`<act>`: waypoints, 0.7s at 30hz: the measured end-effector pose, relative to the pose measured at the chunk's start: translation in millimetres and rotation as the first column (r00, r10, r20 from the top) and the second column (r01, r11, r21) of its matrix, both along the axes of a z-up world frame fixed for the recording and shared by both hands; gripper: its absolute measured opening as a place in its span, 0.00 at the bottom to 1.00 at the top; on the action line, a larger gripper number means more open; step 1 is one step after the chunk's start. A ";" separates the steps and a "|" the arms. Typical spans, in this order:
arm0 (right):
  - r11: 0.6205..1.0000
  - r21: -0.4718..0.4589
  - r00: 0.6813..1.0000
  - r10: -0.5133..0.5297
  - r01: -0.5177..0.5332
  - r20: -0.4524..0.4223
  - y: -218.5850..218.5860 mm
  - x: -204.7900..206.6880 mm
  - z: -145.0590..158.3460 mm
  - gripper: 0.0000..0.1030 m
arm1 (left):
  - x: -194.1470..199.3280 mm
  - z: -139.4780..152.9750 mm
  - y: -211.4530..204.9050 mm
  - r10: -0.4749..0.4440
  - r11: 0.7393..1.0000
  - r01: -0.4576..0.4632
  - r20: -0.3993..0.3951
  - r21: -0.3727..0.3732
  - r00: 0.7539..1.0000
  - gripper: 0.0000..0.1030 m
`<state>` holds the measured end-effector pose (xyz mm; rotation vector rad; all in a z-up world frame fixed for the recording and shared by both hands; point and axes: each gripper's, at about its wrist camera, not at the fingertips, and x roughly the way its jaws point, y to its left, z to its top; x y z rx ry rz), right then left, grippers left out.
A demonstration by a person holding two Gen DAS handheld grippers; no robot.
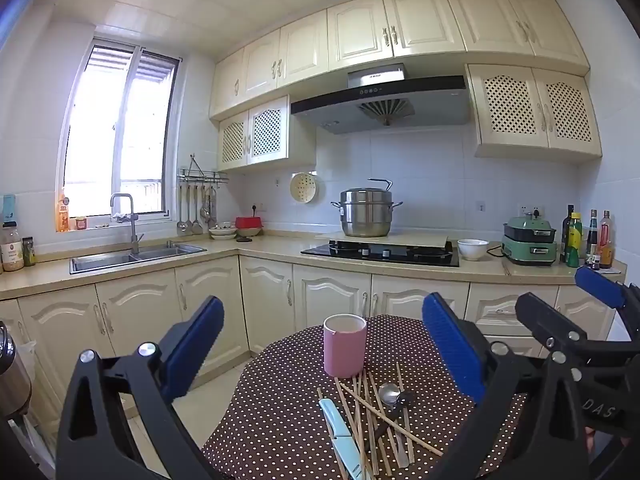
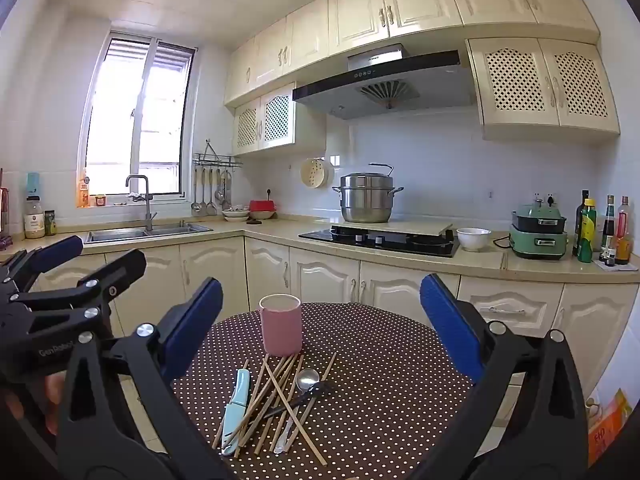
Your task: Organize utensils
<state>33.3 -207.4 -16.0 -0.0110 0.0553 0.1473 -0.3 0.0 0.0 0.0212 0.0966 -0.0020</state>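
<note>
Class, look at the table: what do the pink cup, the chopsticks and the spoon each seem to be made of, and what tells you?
Pink cup: probably ceramic or matte plastic, with an even, dull pink wall. Chopsticks: likely wood or bamboo, tan and unshiny. Spoon: metal, likely stainless steel; its bowl gleams like a mirror.

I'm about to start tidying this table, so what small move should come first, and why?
Probably bring the right gripper down onto a top chopstick in the pile. Both grippers, the left gripper too, stand open and hold nothing. The pink cup stands upright just behind the pile, and the chopsticks cross over the spoon and fork, so they look easiest to lift first.
</note>
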 end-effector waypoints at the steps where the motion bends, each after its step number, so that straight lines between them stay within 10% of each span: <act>1: 1.000 -0.001 1.000 0.000 0.000 0.001 0.2 -0.1 0.0 0.94 | 0.1 -0.1 0.1 -0.002 1.000 0.002 -0.001 0.000 1.000 0.95; 21: 1.000 0.003 1.000 0.002 -0.002 0.001 1.4 -2.0 -2.9 0.94 | 2.7 -0.1 -0.7 0.001 1.000 -0.001 0.000 0.000 1.000 0.95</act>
